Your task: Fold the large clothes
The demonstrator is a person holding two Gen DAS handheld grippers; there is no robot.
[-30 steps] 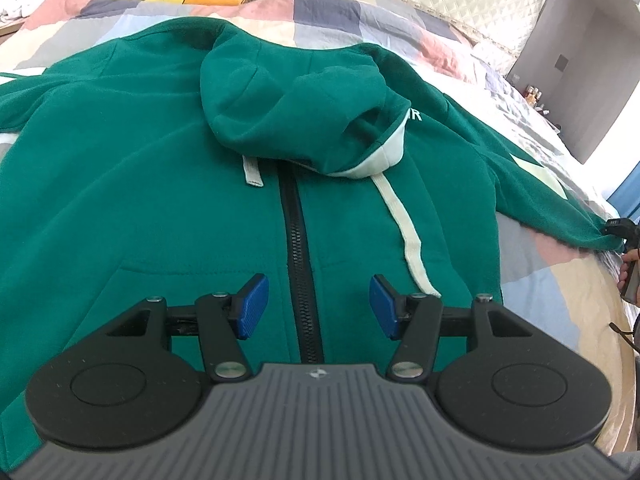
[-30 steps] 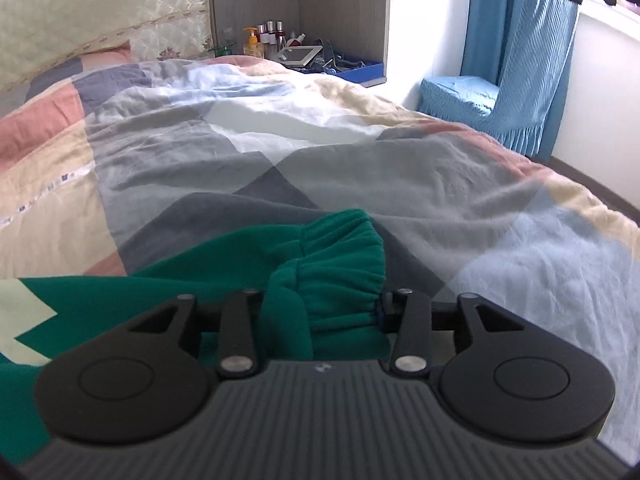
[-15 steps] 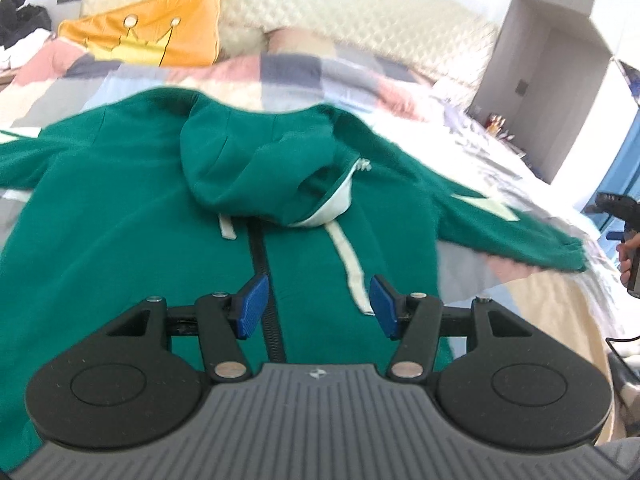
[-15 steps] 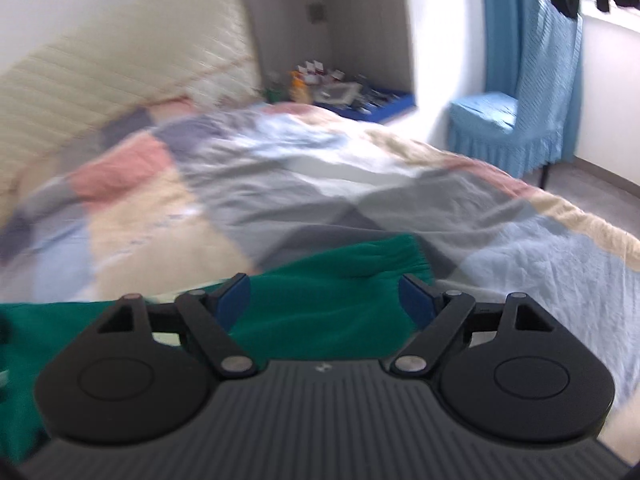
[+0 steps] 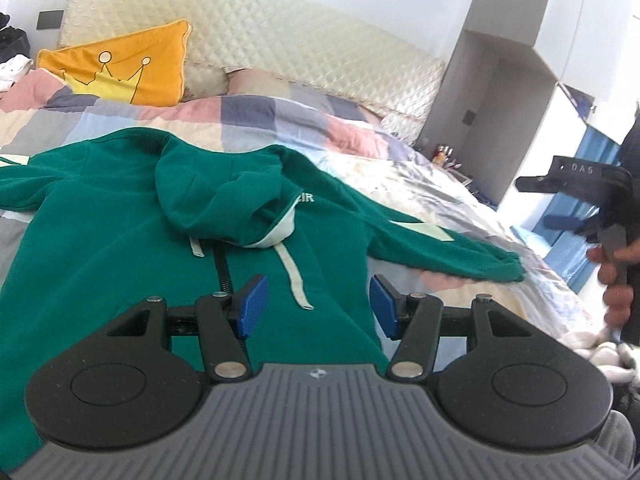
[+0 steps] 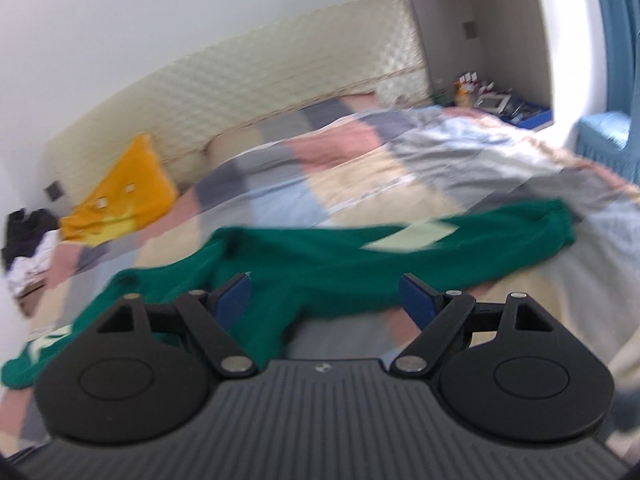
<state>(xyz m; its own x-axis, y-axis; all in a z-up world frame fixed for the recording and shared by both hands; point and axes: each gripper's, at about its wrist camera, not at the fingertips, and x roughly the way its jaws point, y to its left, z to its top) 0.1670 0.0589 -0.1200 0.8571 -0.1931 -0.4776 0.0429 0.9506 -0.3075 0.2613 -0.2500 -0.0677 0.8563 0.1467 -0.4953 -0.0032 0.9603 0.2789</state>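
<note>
A green hoodie [image 5: 120,240] lay spread face up across the bed [image 5: 280,116], hood folded onto its chest, one sleeve [image 6: 420,248] reaching toward the bed's right edge. The left gripper [image 5: 314,306] hung partly open, empty. The right gripper [image 6: 324,298], jaws just widened, held nothing.

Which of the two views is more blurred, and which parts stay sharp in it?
Right wrist view: strongly blurred, the green hoodie and bed smeared, only the right tongs sharp. Left wrist view: mostly clear, slight blur at the sleeve cuff; edges bend from the fisheye.
</note>
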